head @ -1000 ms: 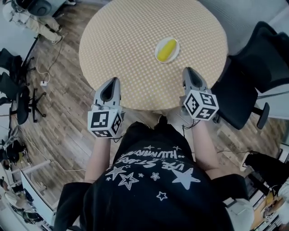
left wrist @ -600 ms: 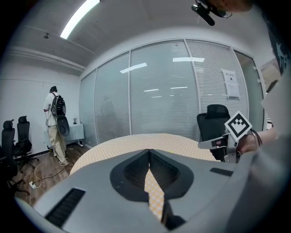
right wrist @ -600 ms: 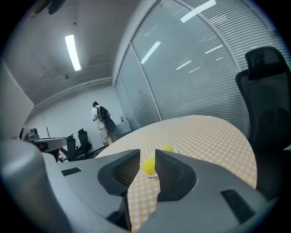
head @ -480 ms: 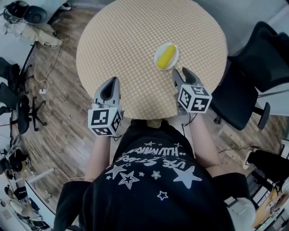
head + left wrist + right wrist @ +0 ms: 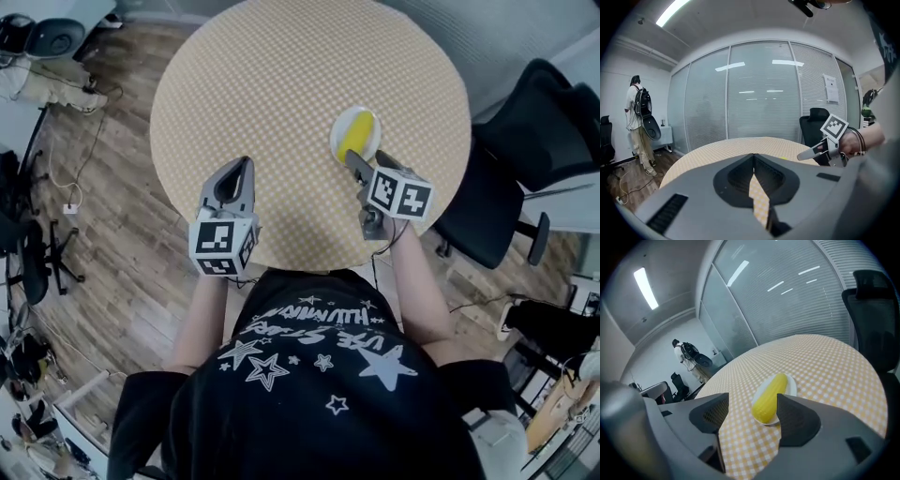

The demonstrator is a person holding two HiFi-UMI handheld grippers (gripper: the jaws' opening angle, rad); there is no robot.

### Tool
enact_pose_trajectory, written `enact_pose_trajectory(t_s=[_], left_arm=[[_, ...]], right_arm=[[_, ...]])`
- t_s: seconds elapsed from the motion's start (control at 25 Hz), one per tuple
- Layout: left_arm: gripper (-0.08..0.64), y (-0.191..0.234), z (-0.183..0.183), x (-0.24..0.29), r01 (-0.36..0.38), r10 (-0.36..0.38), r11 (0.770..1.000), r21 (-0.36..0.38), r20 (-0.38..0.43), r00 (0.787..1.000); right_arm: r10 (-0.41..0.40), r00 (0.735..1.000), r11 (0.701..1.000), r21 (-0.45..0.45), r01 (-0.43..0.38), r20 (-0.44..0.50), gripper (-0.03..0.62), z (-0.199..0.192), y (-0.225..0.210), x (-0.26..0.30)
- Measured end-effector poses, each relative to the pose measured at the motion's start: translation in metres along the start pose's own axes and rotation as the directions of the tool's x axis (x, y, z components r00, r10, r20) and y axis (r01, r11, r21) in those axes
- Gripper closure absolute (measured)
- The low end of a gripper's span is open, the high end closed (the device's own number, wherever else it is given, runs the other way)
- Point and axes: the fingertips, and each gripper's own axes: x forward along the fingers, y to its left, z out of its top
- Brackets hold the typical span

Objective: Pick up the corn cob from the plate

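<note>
Yellow corn cob [image 5: 771,397] on a round white plate [image 5: 791,387] is half hidden by the right gripper [image 5: 753,399], whose empty jaws have just been opening. The left gripper [image 5: 753,157] is closed.

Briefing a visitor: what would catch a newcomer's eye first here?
The yellow corn cob on its white plate, right of centre on the round checkered table. The right gripper, jaws just opening wide, points at it with nothing between them yet; the left gripper hovers shut at the table's near edge.
</note>
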Motion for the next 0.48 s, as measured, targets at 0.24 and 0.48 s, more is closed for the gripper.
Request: enact_pose_trajectory(t_s=[0.24,0.48], left_arm=[[0.552,0.032,-0.014,0.017,0.036,-0.037,0.998,-0.053,-0.011,0.999],[0.552,0.066,-0.029,0.029,0.065,-0.068,0.993,-0.101,-0.027,0.997]], right_arm=[[-0.070,0.993,0.993,0.087,0.078,-0.090,0.293,0.007,-0.011,0.046],[-0.208,0.967,0.973,0.067,0.219,-0.144,0.293,0.013,-0.030,0.076]])
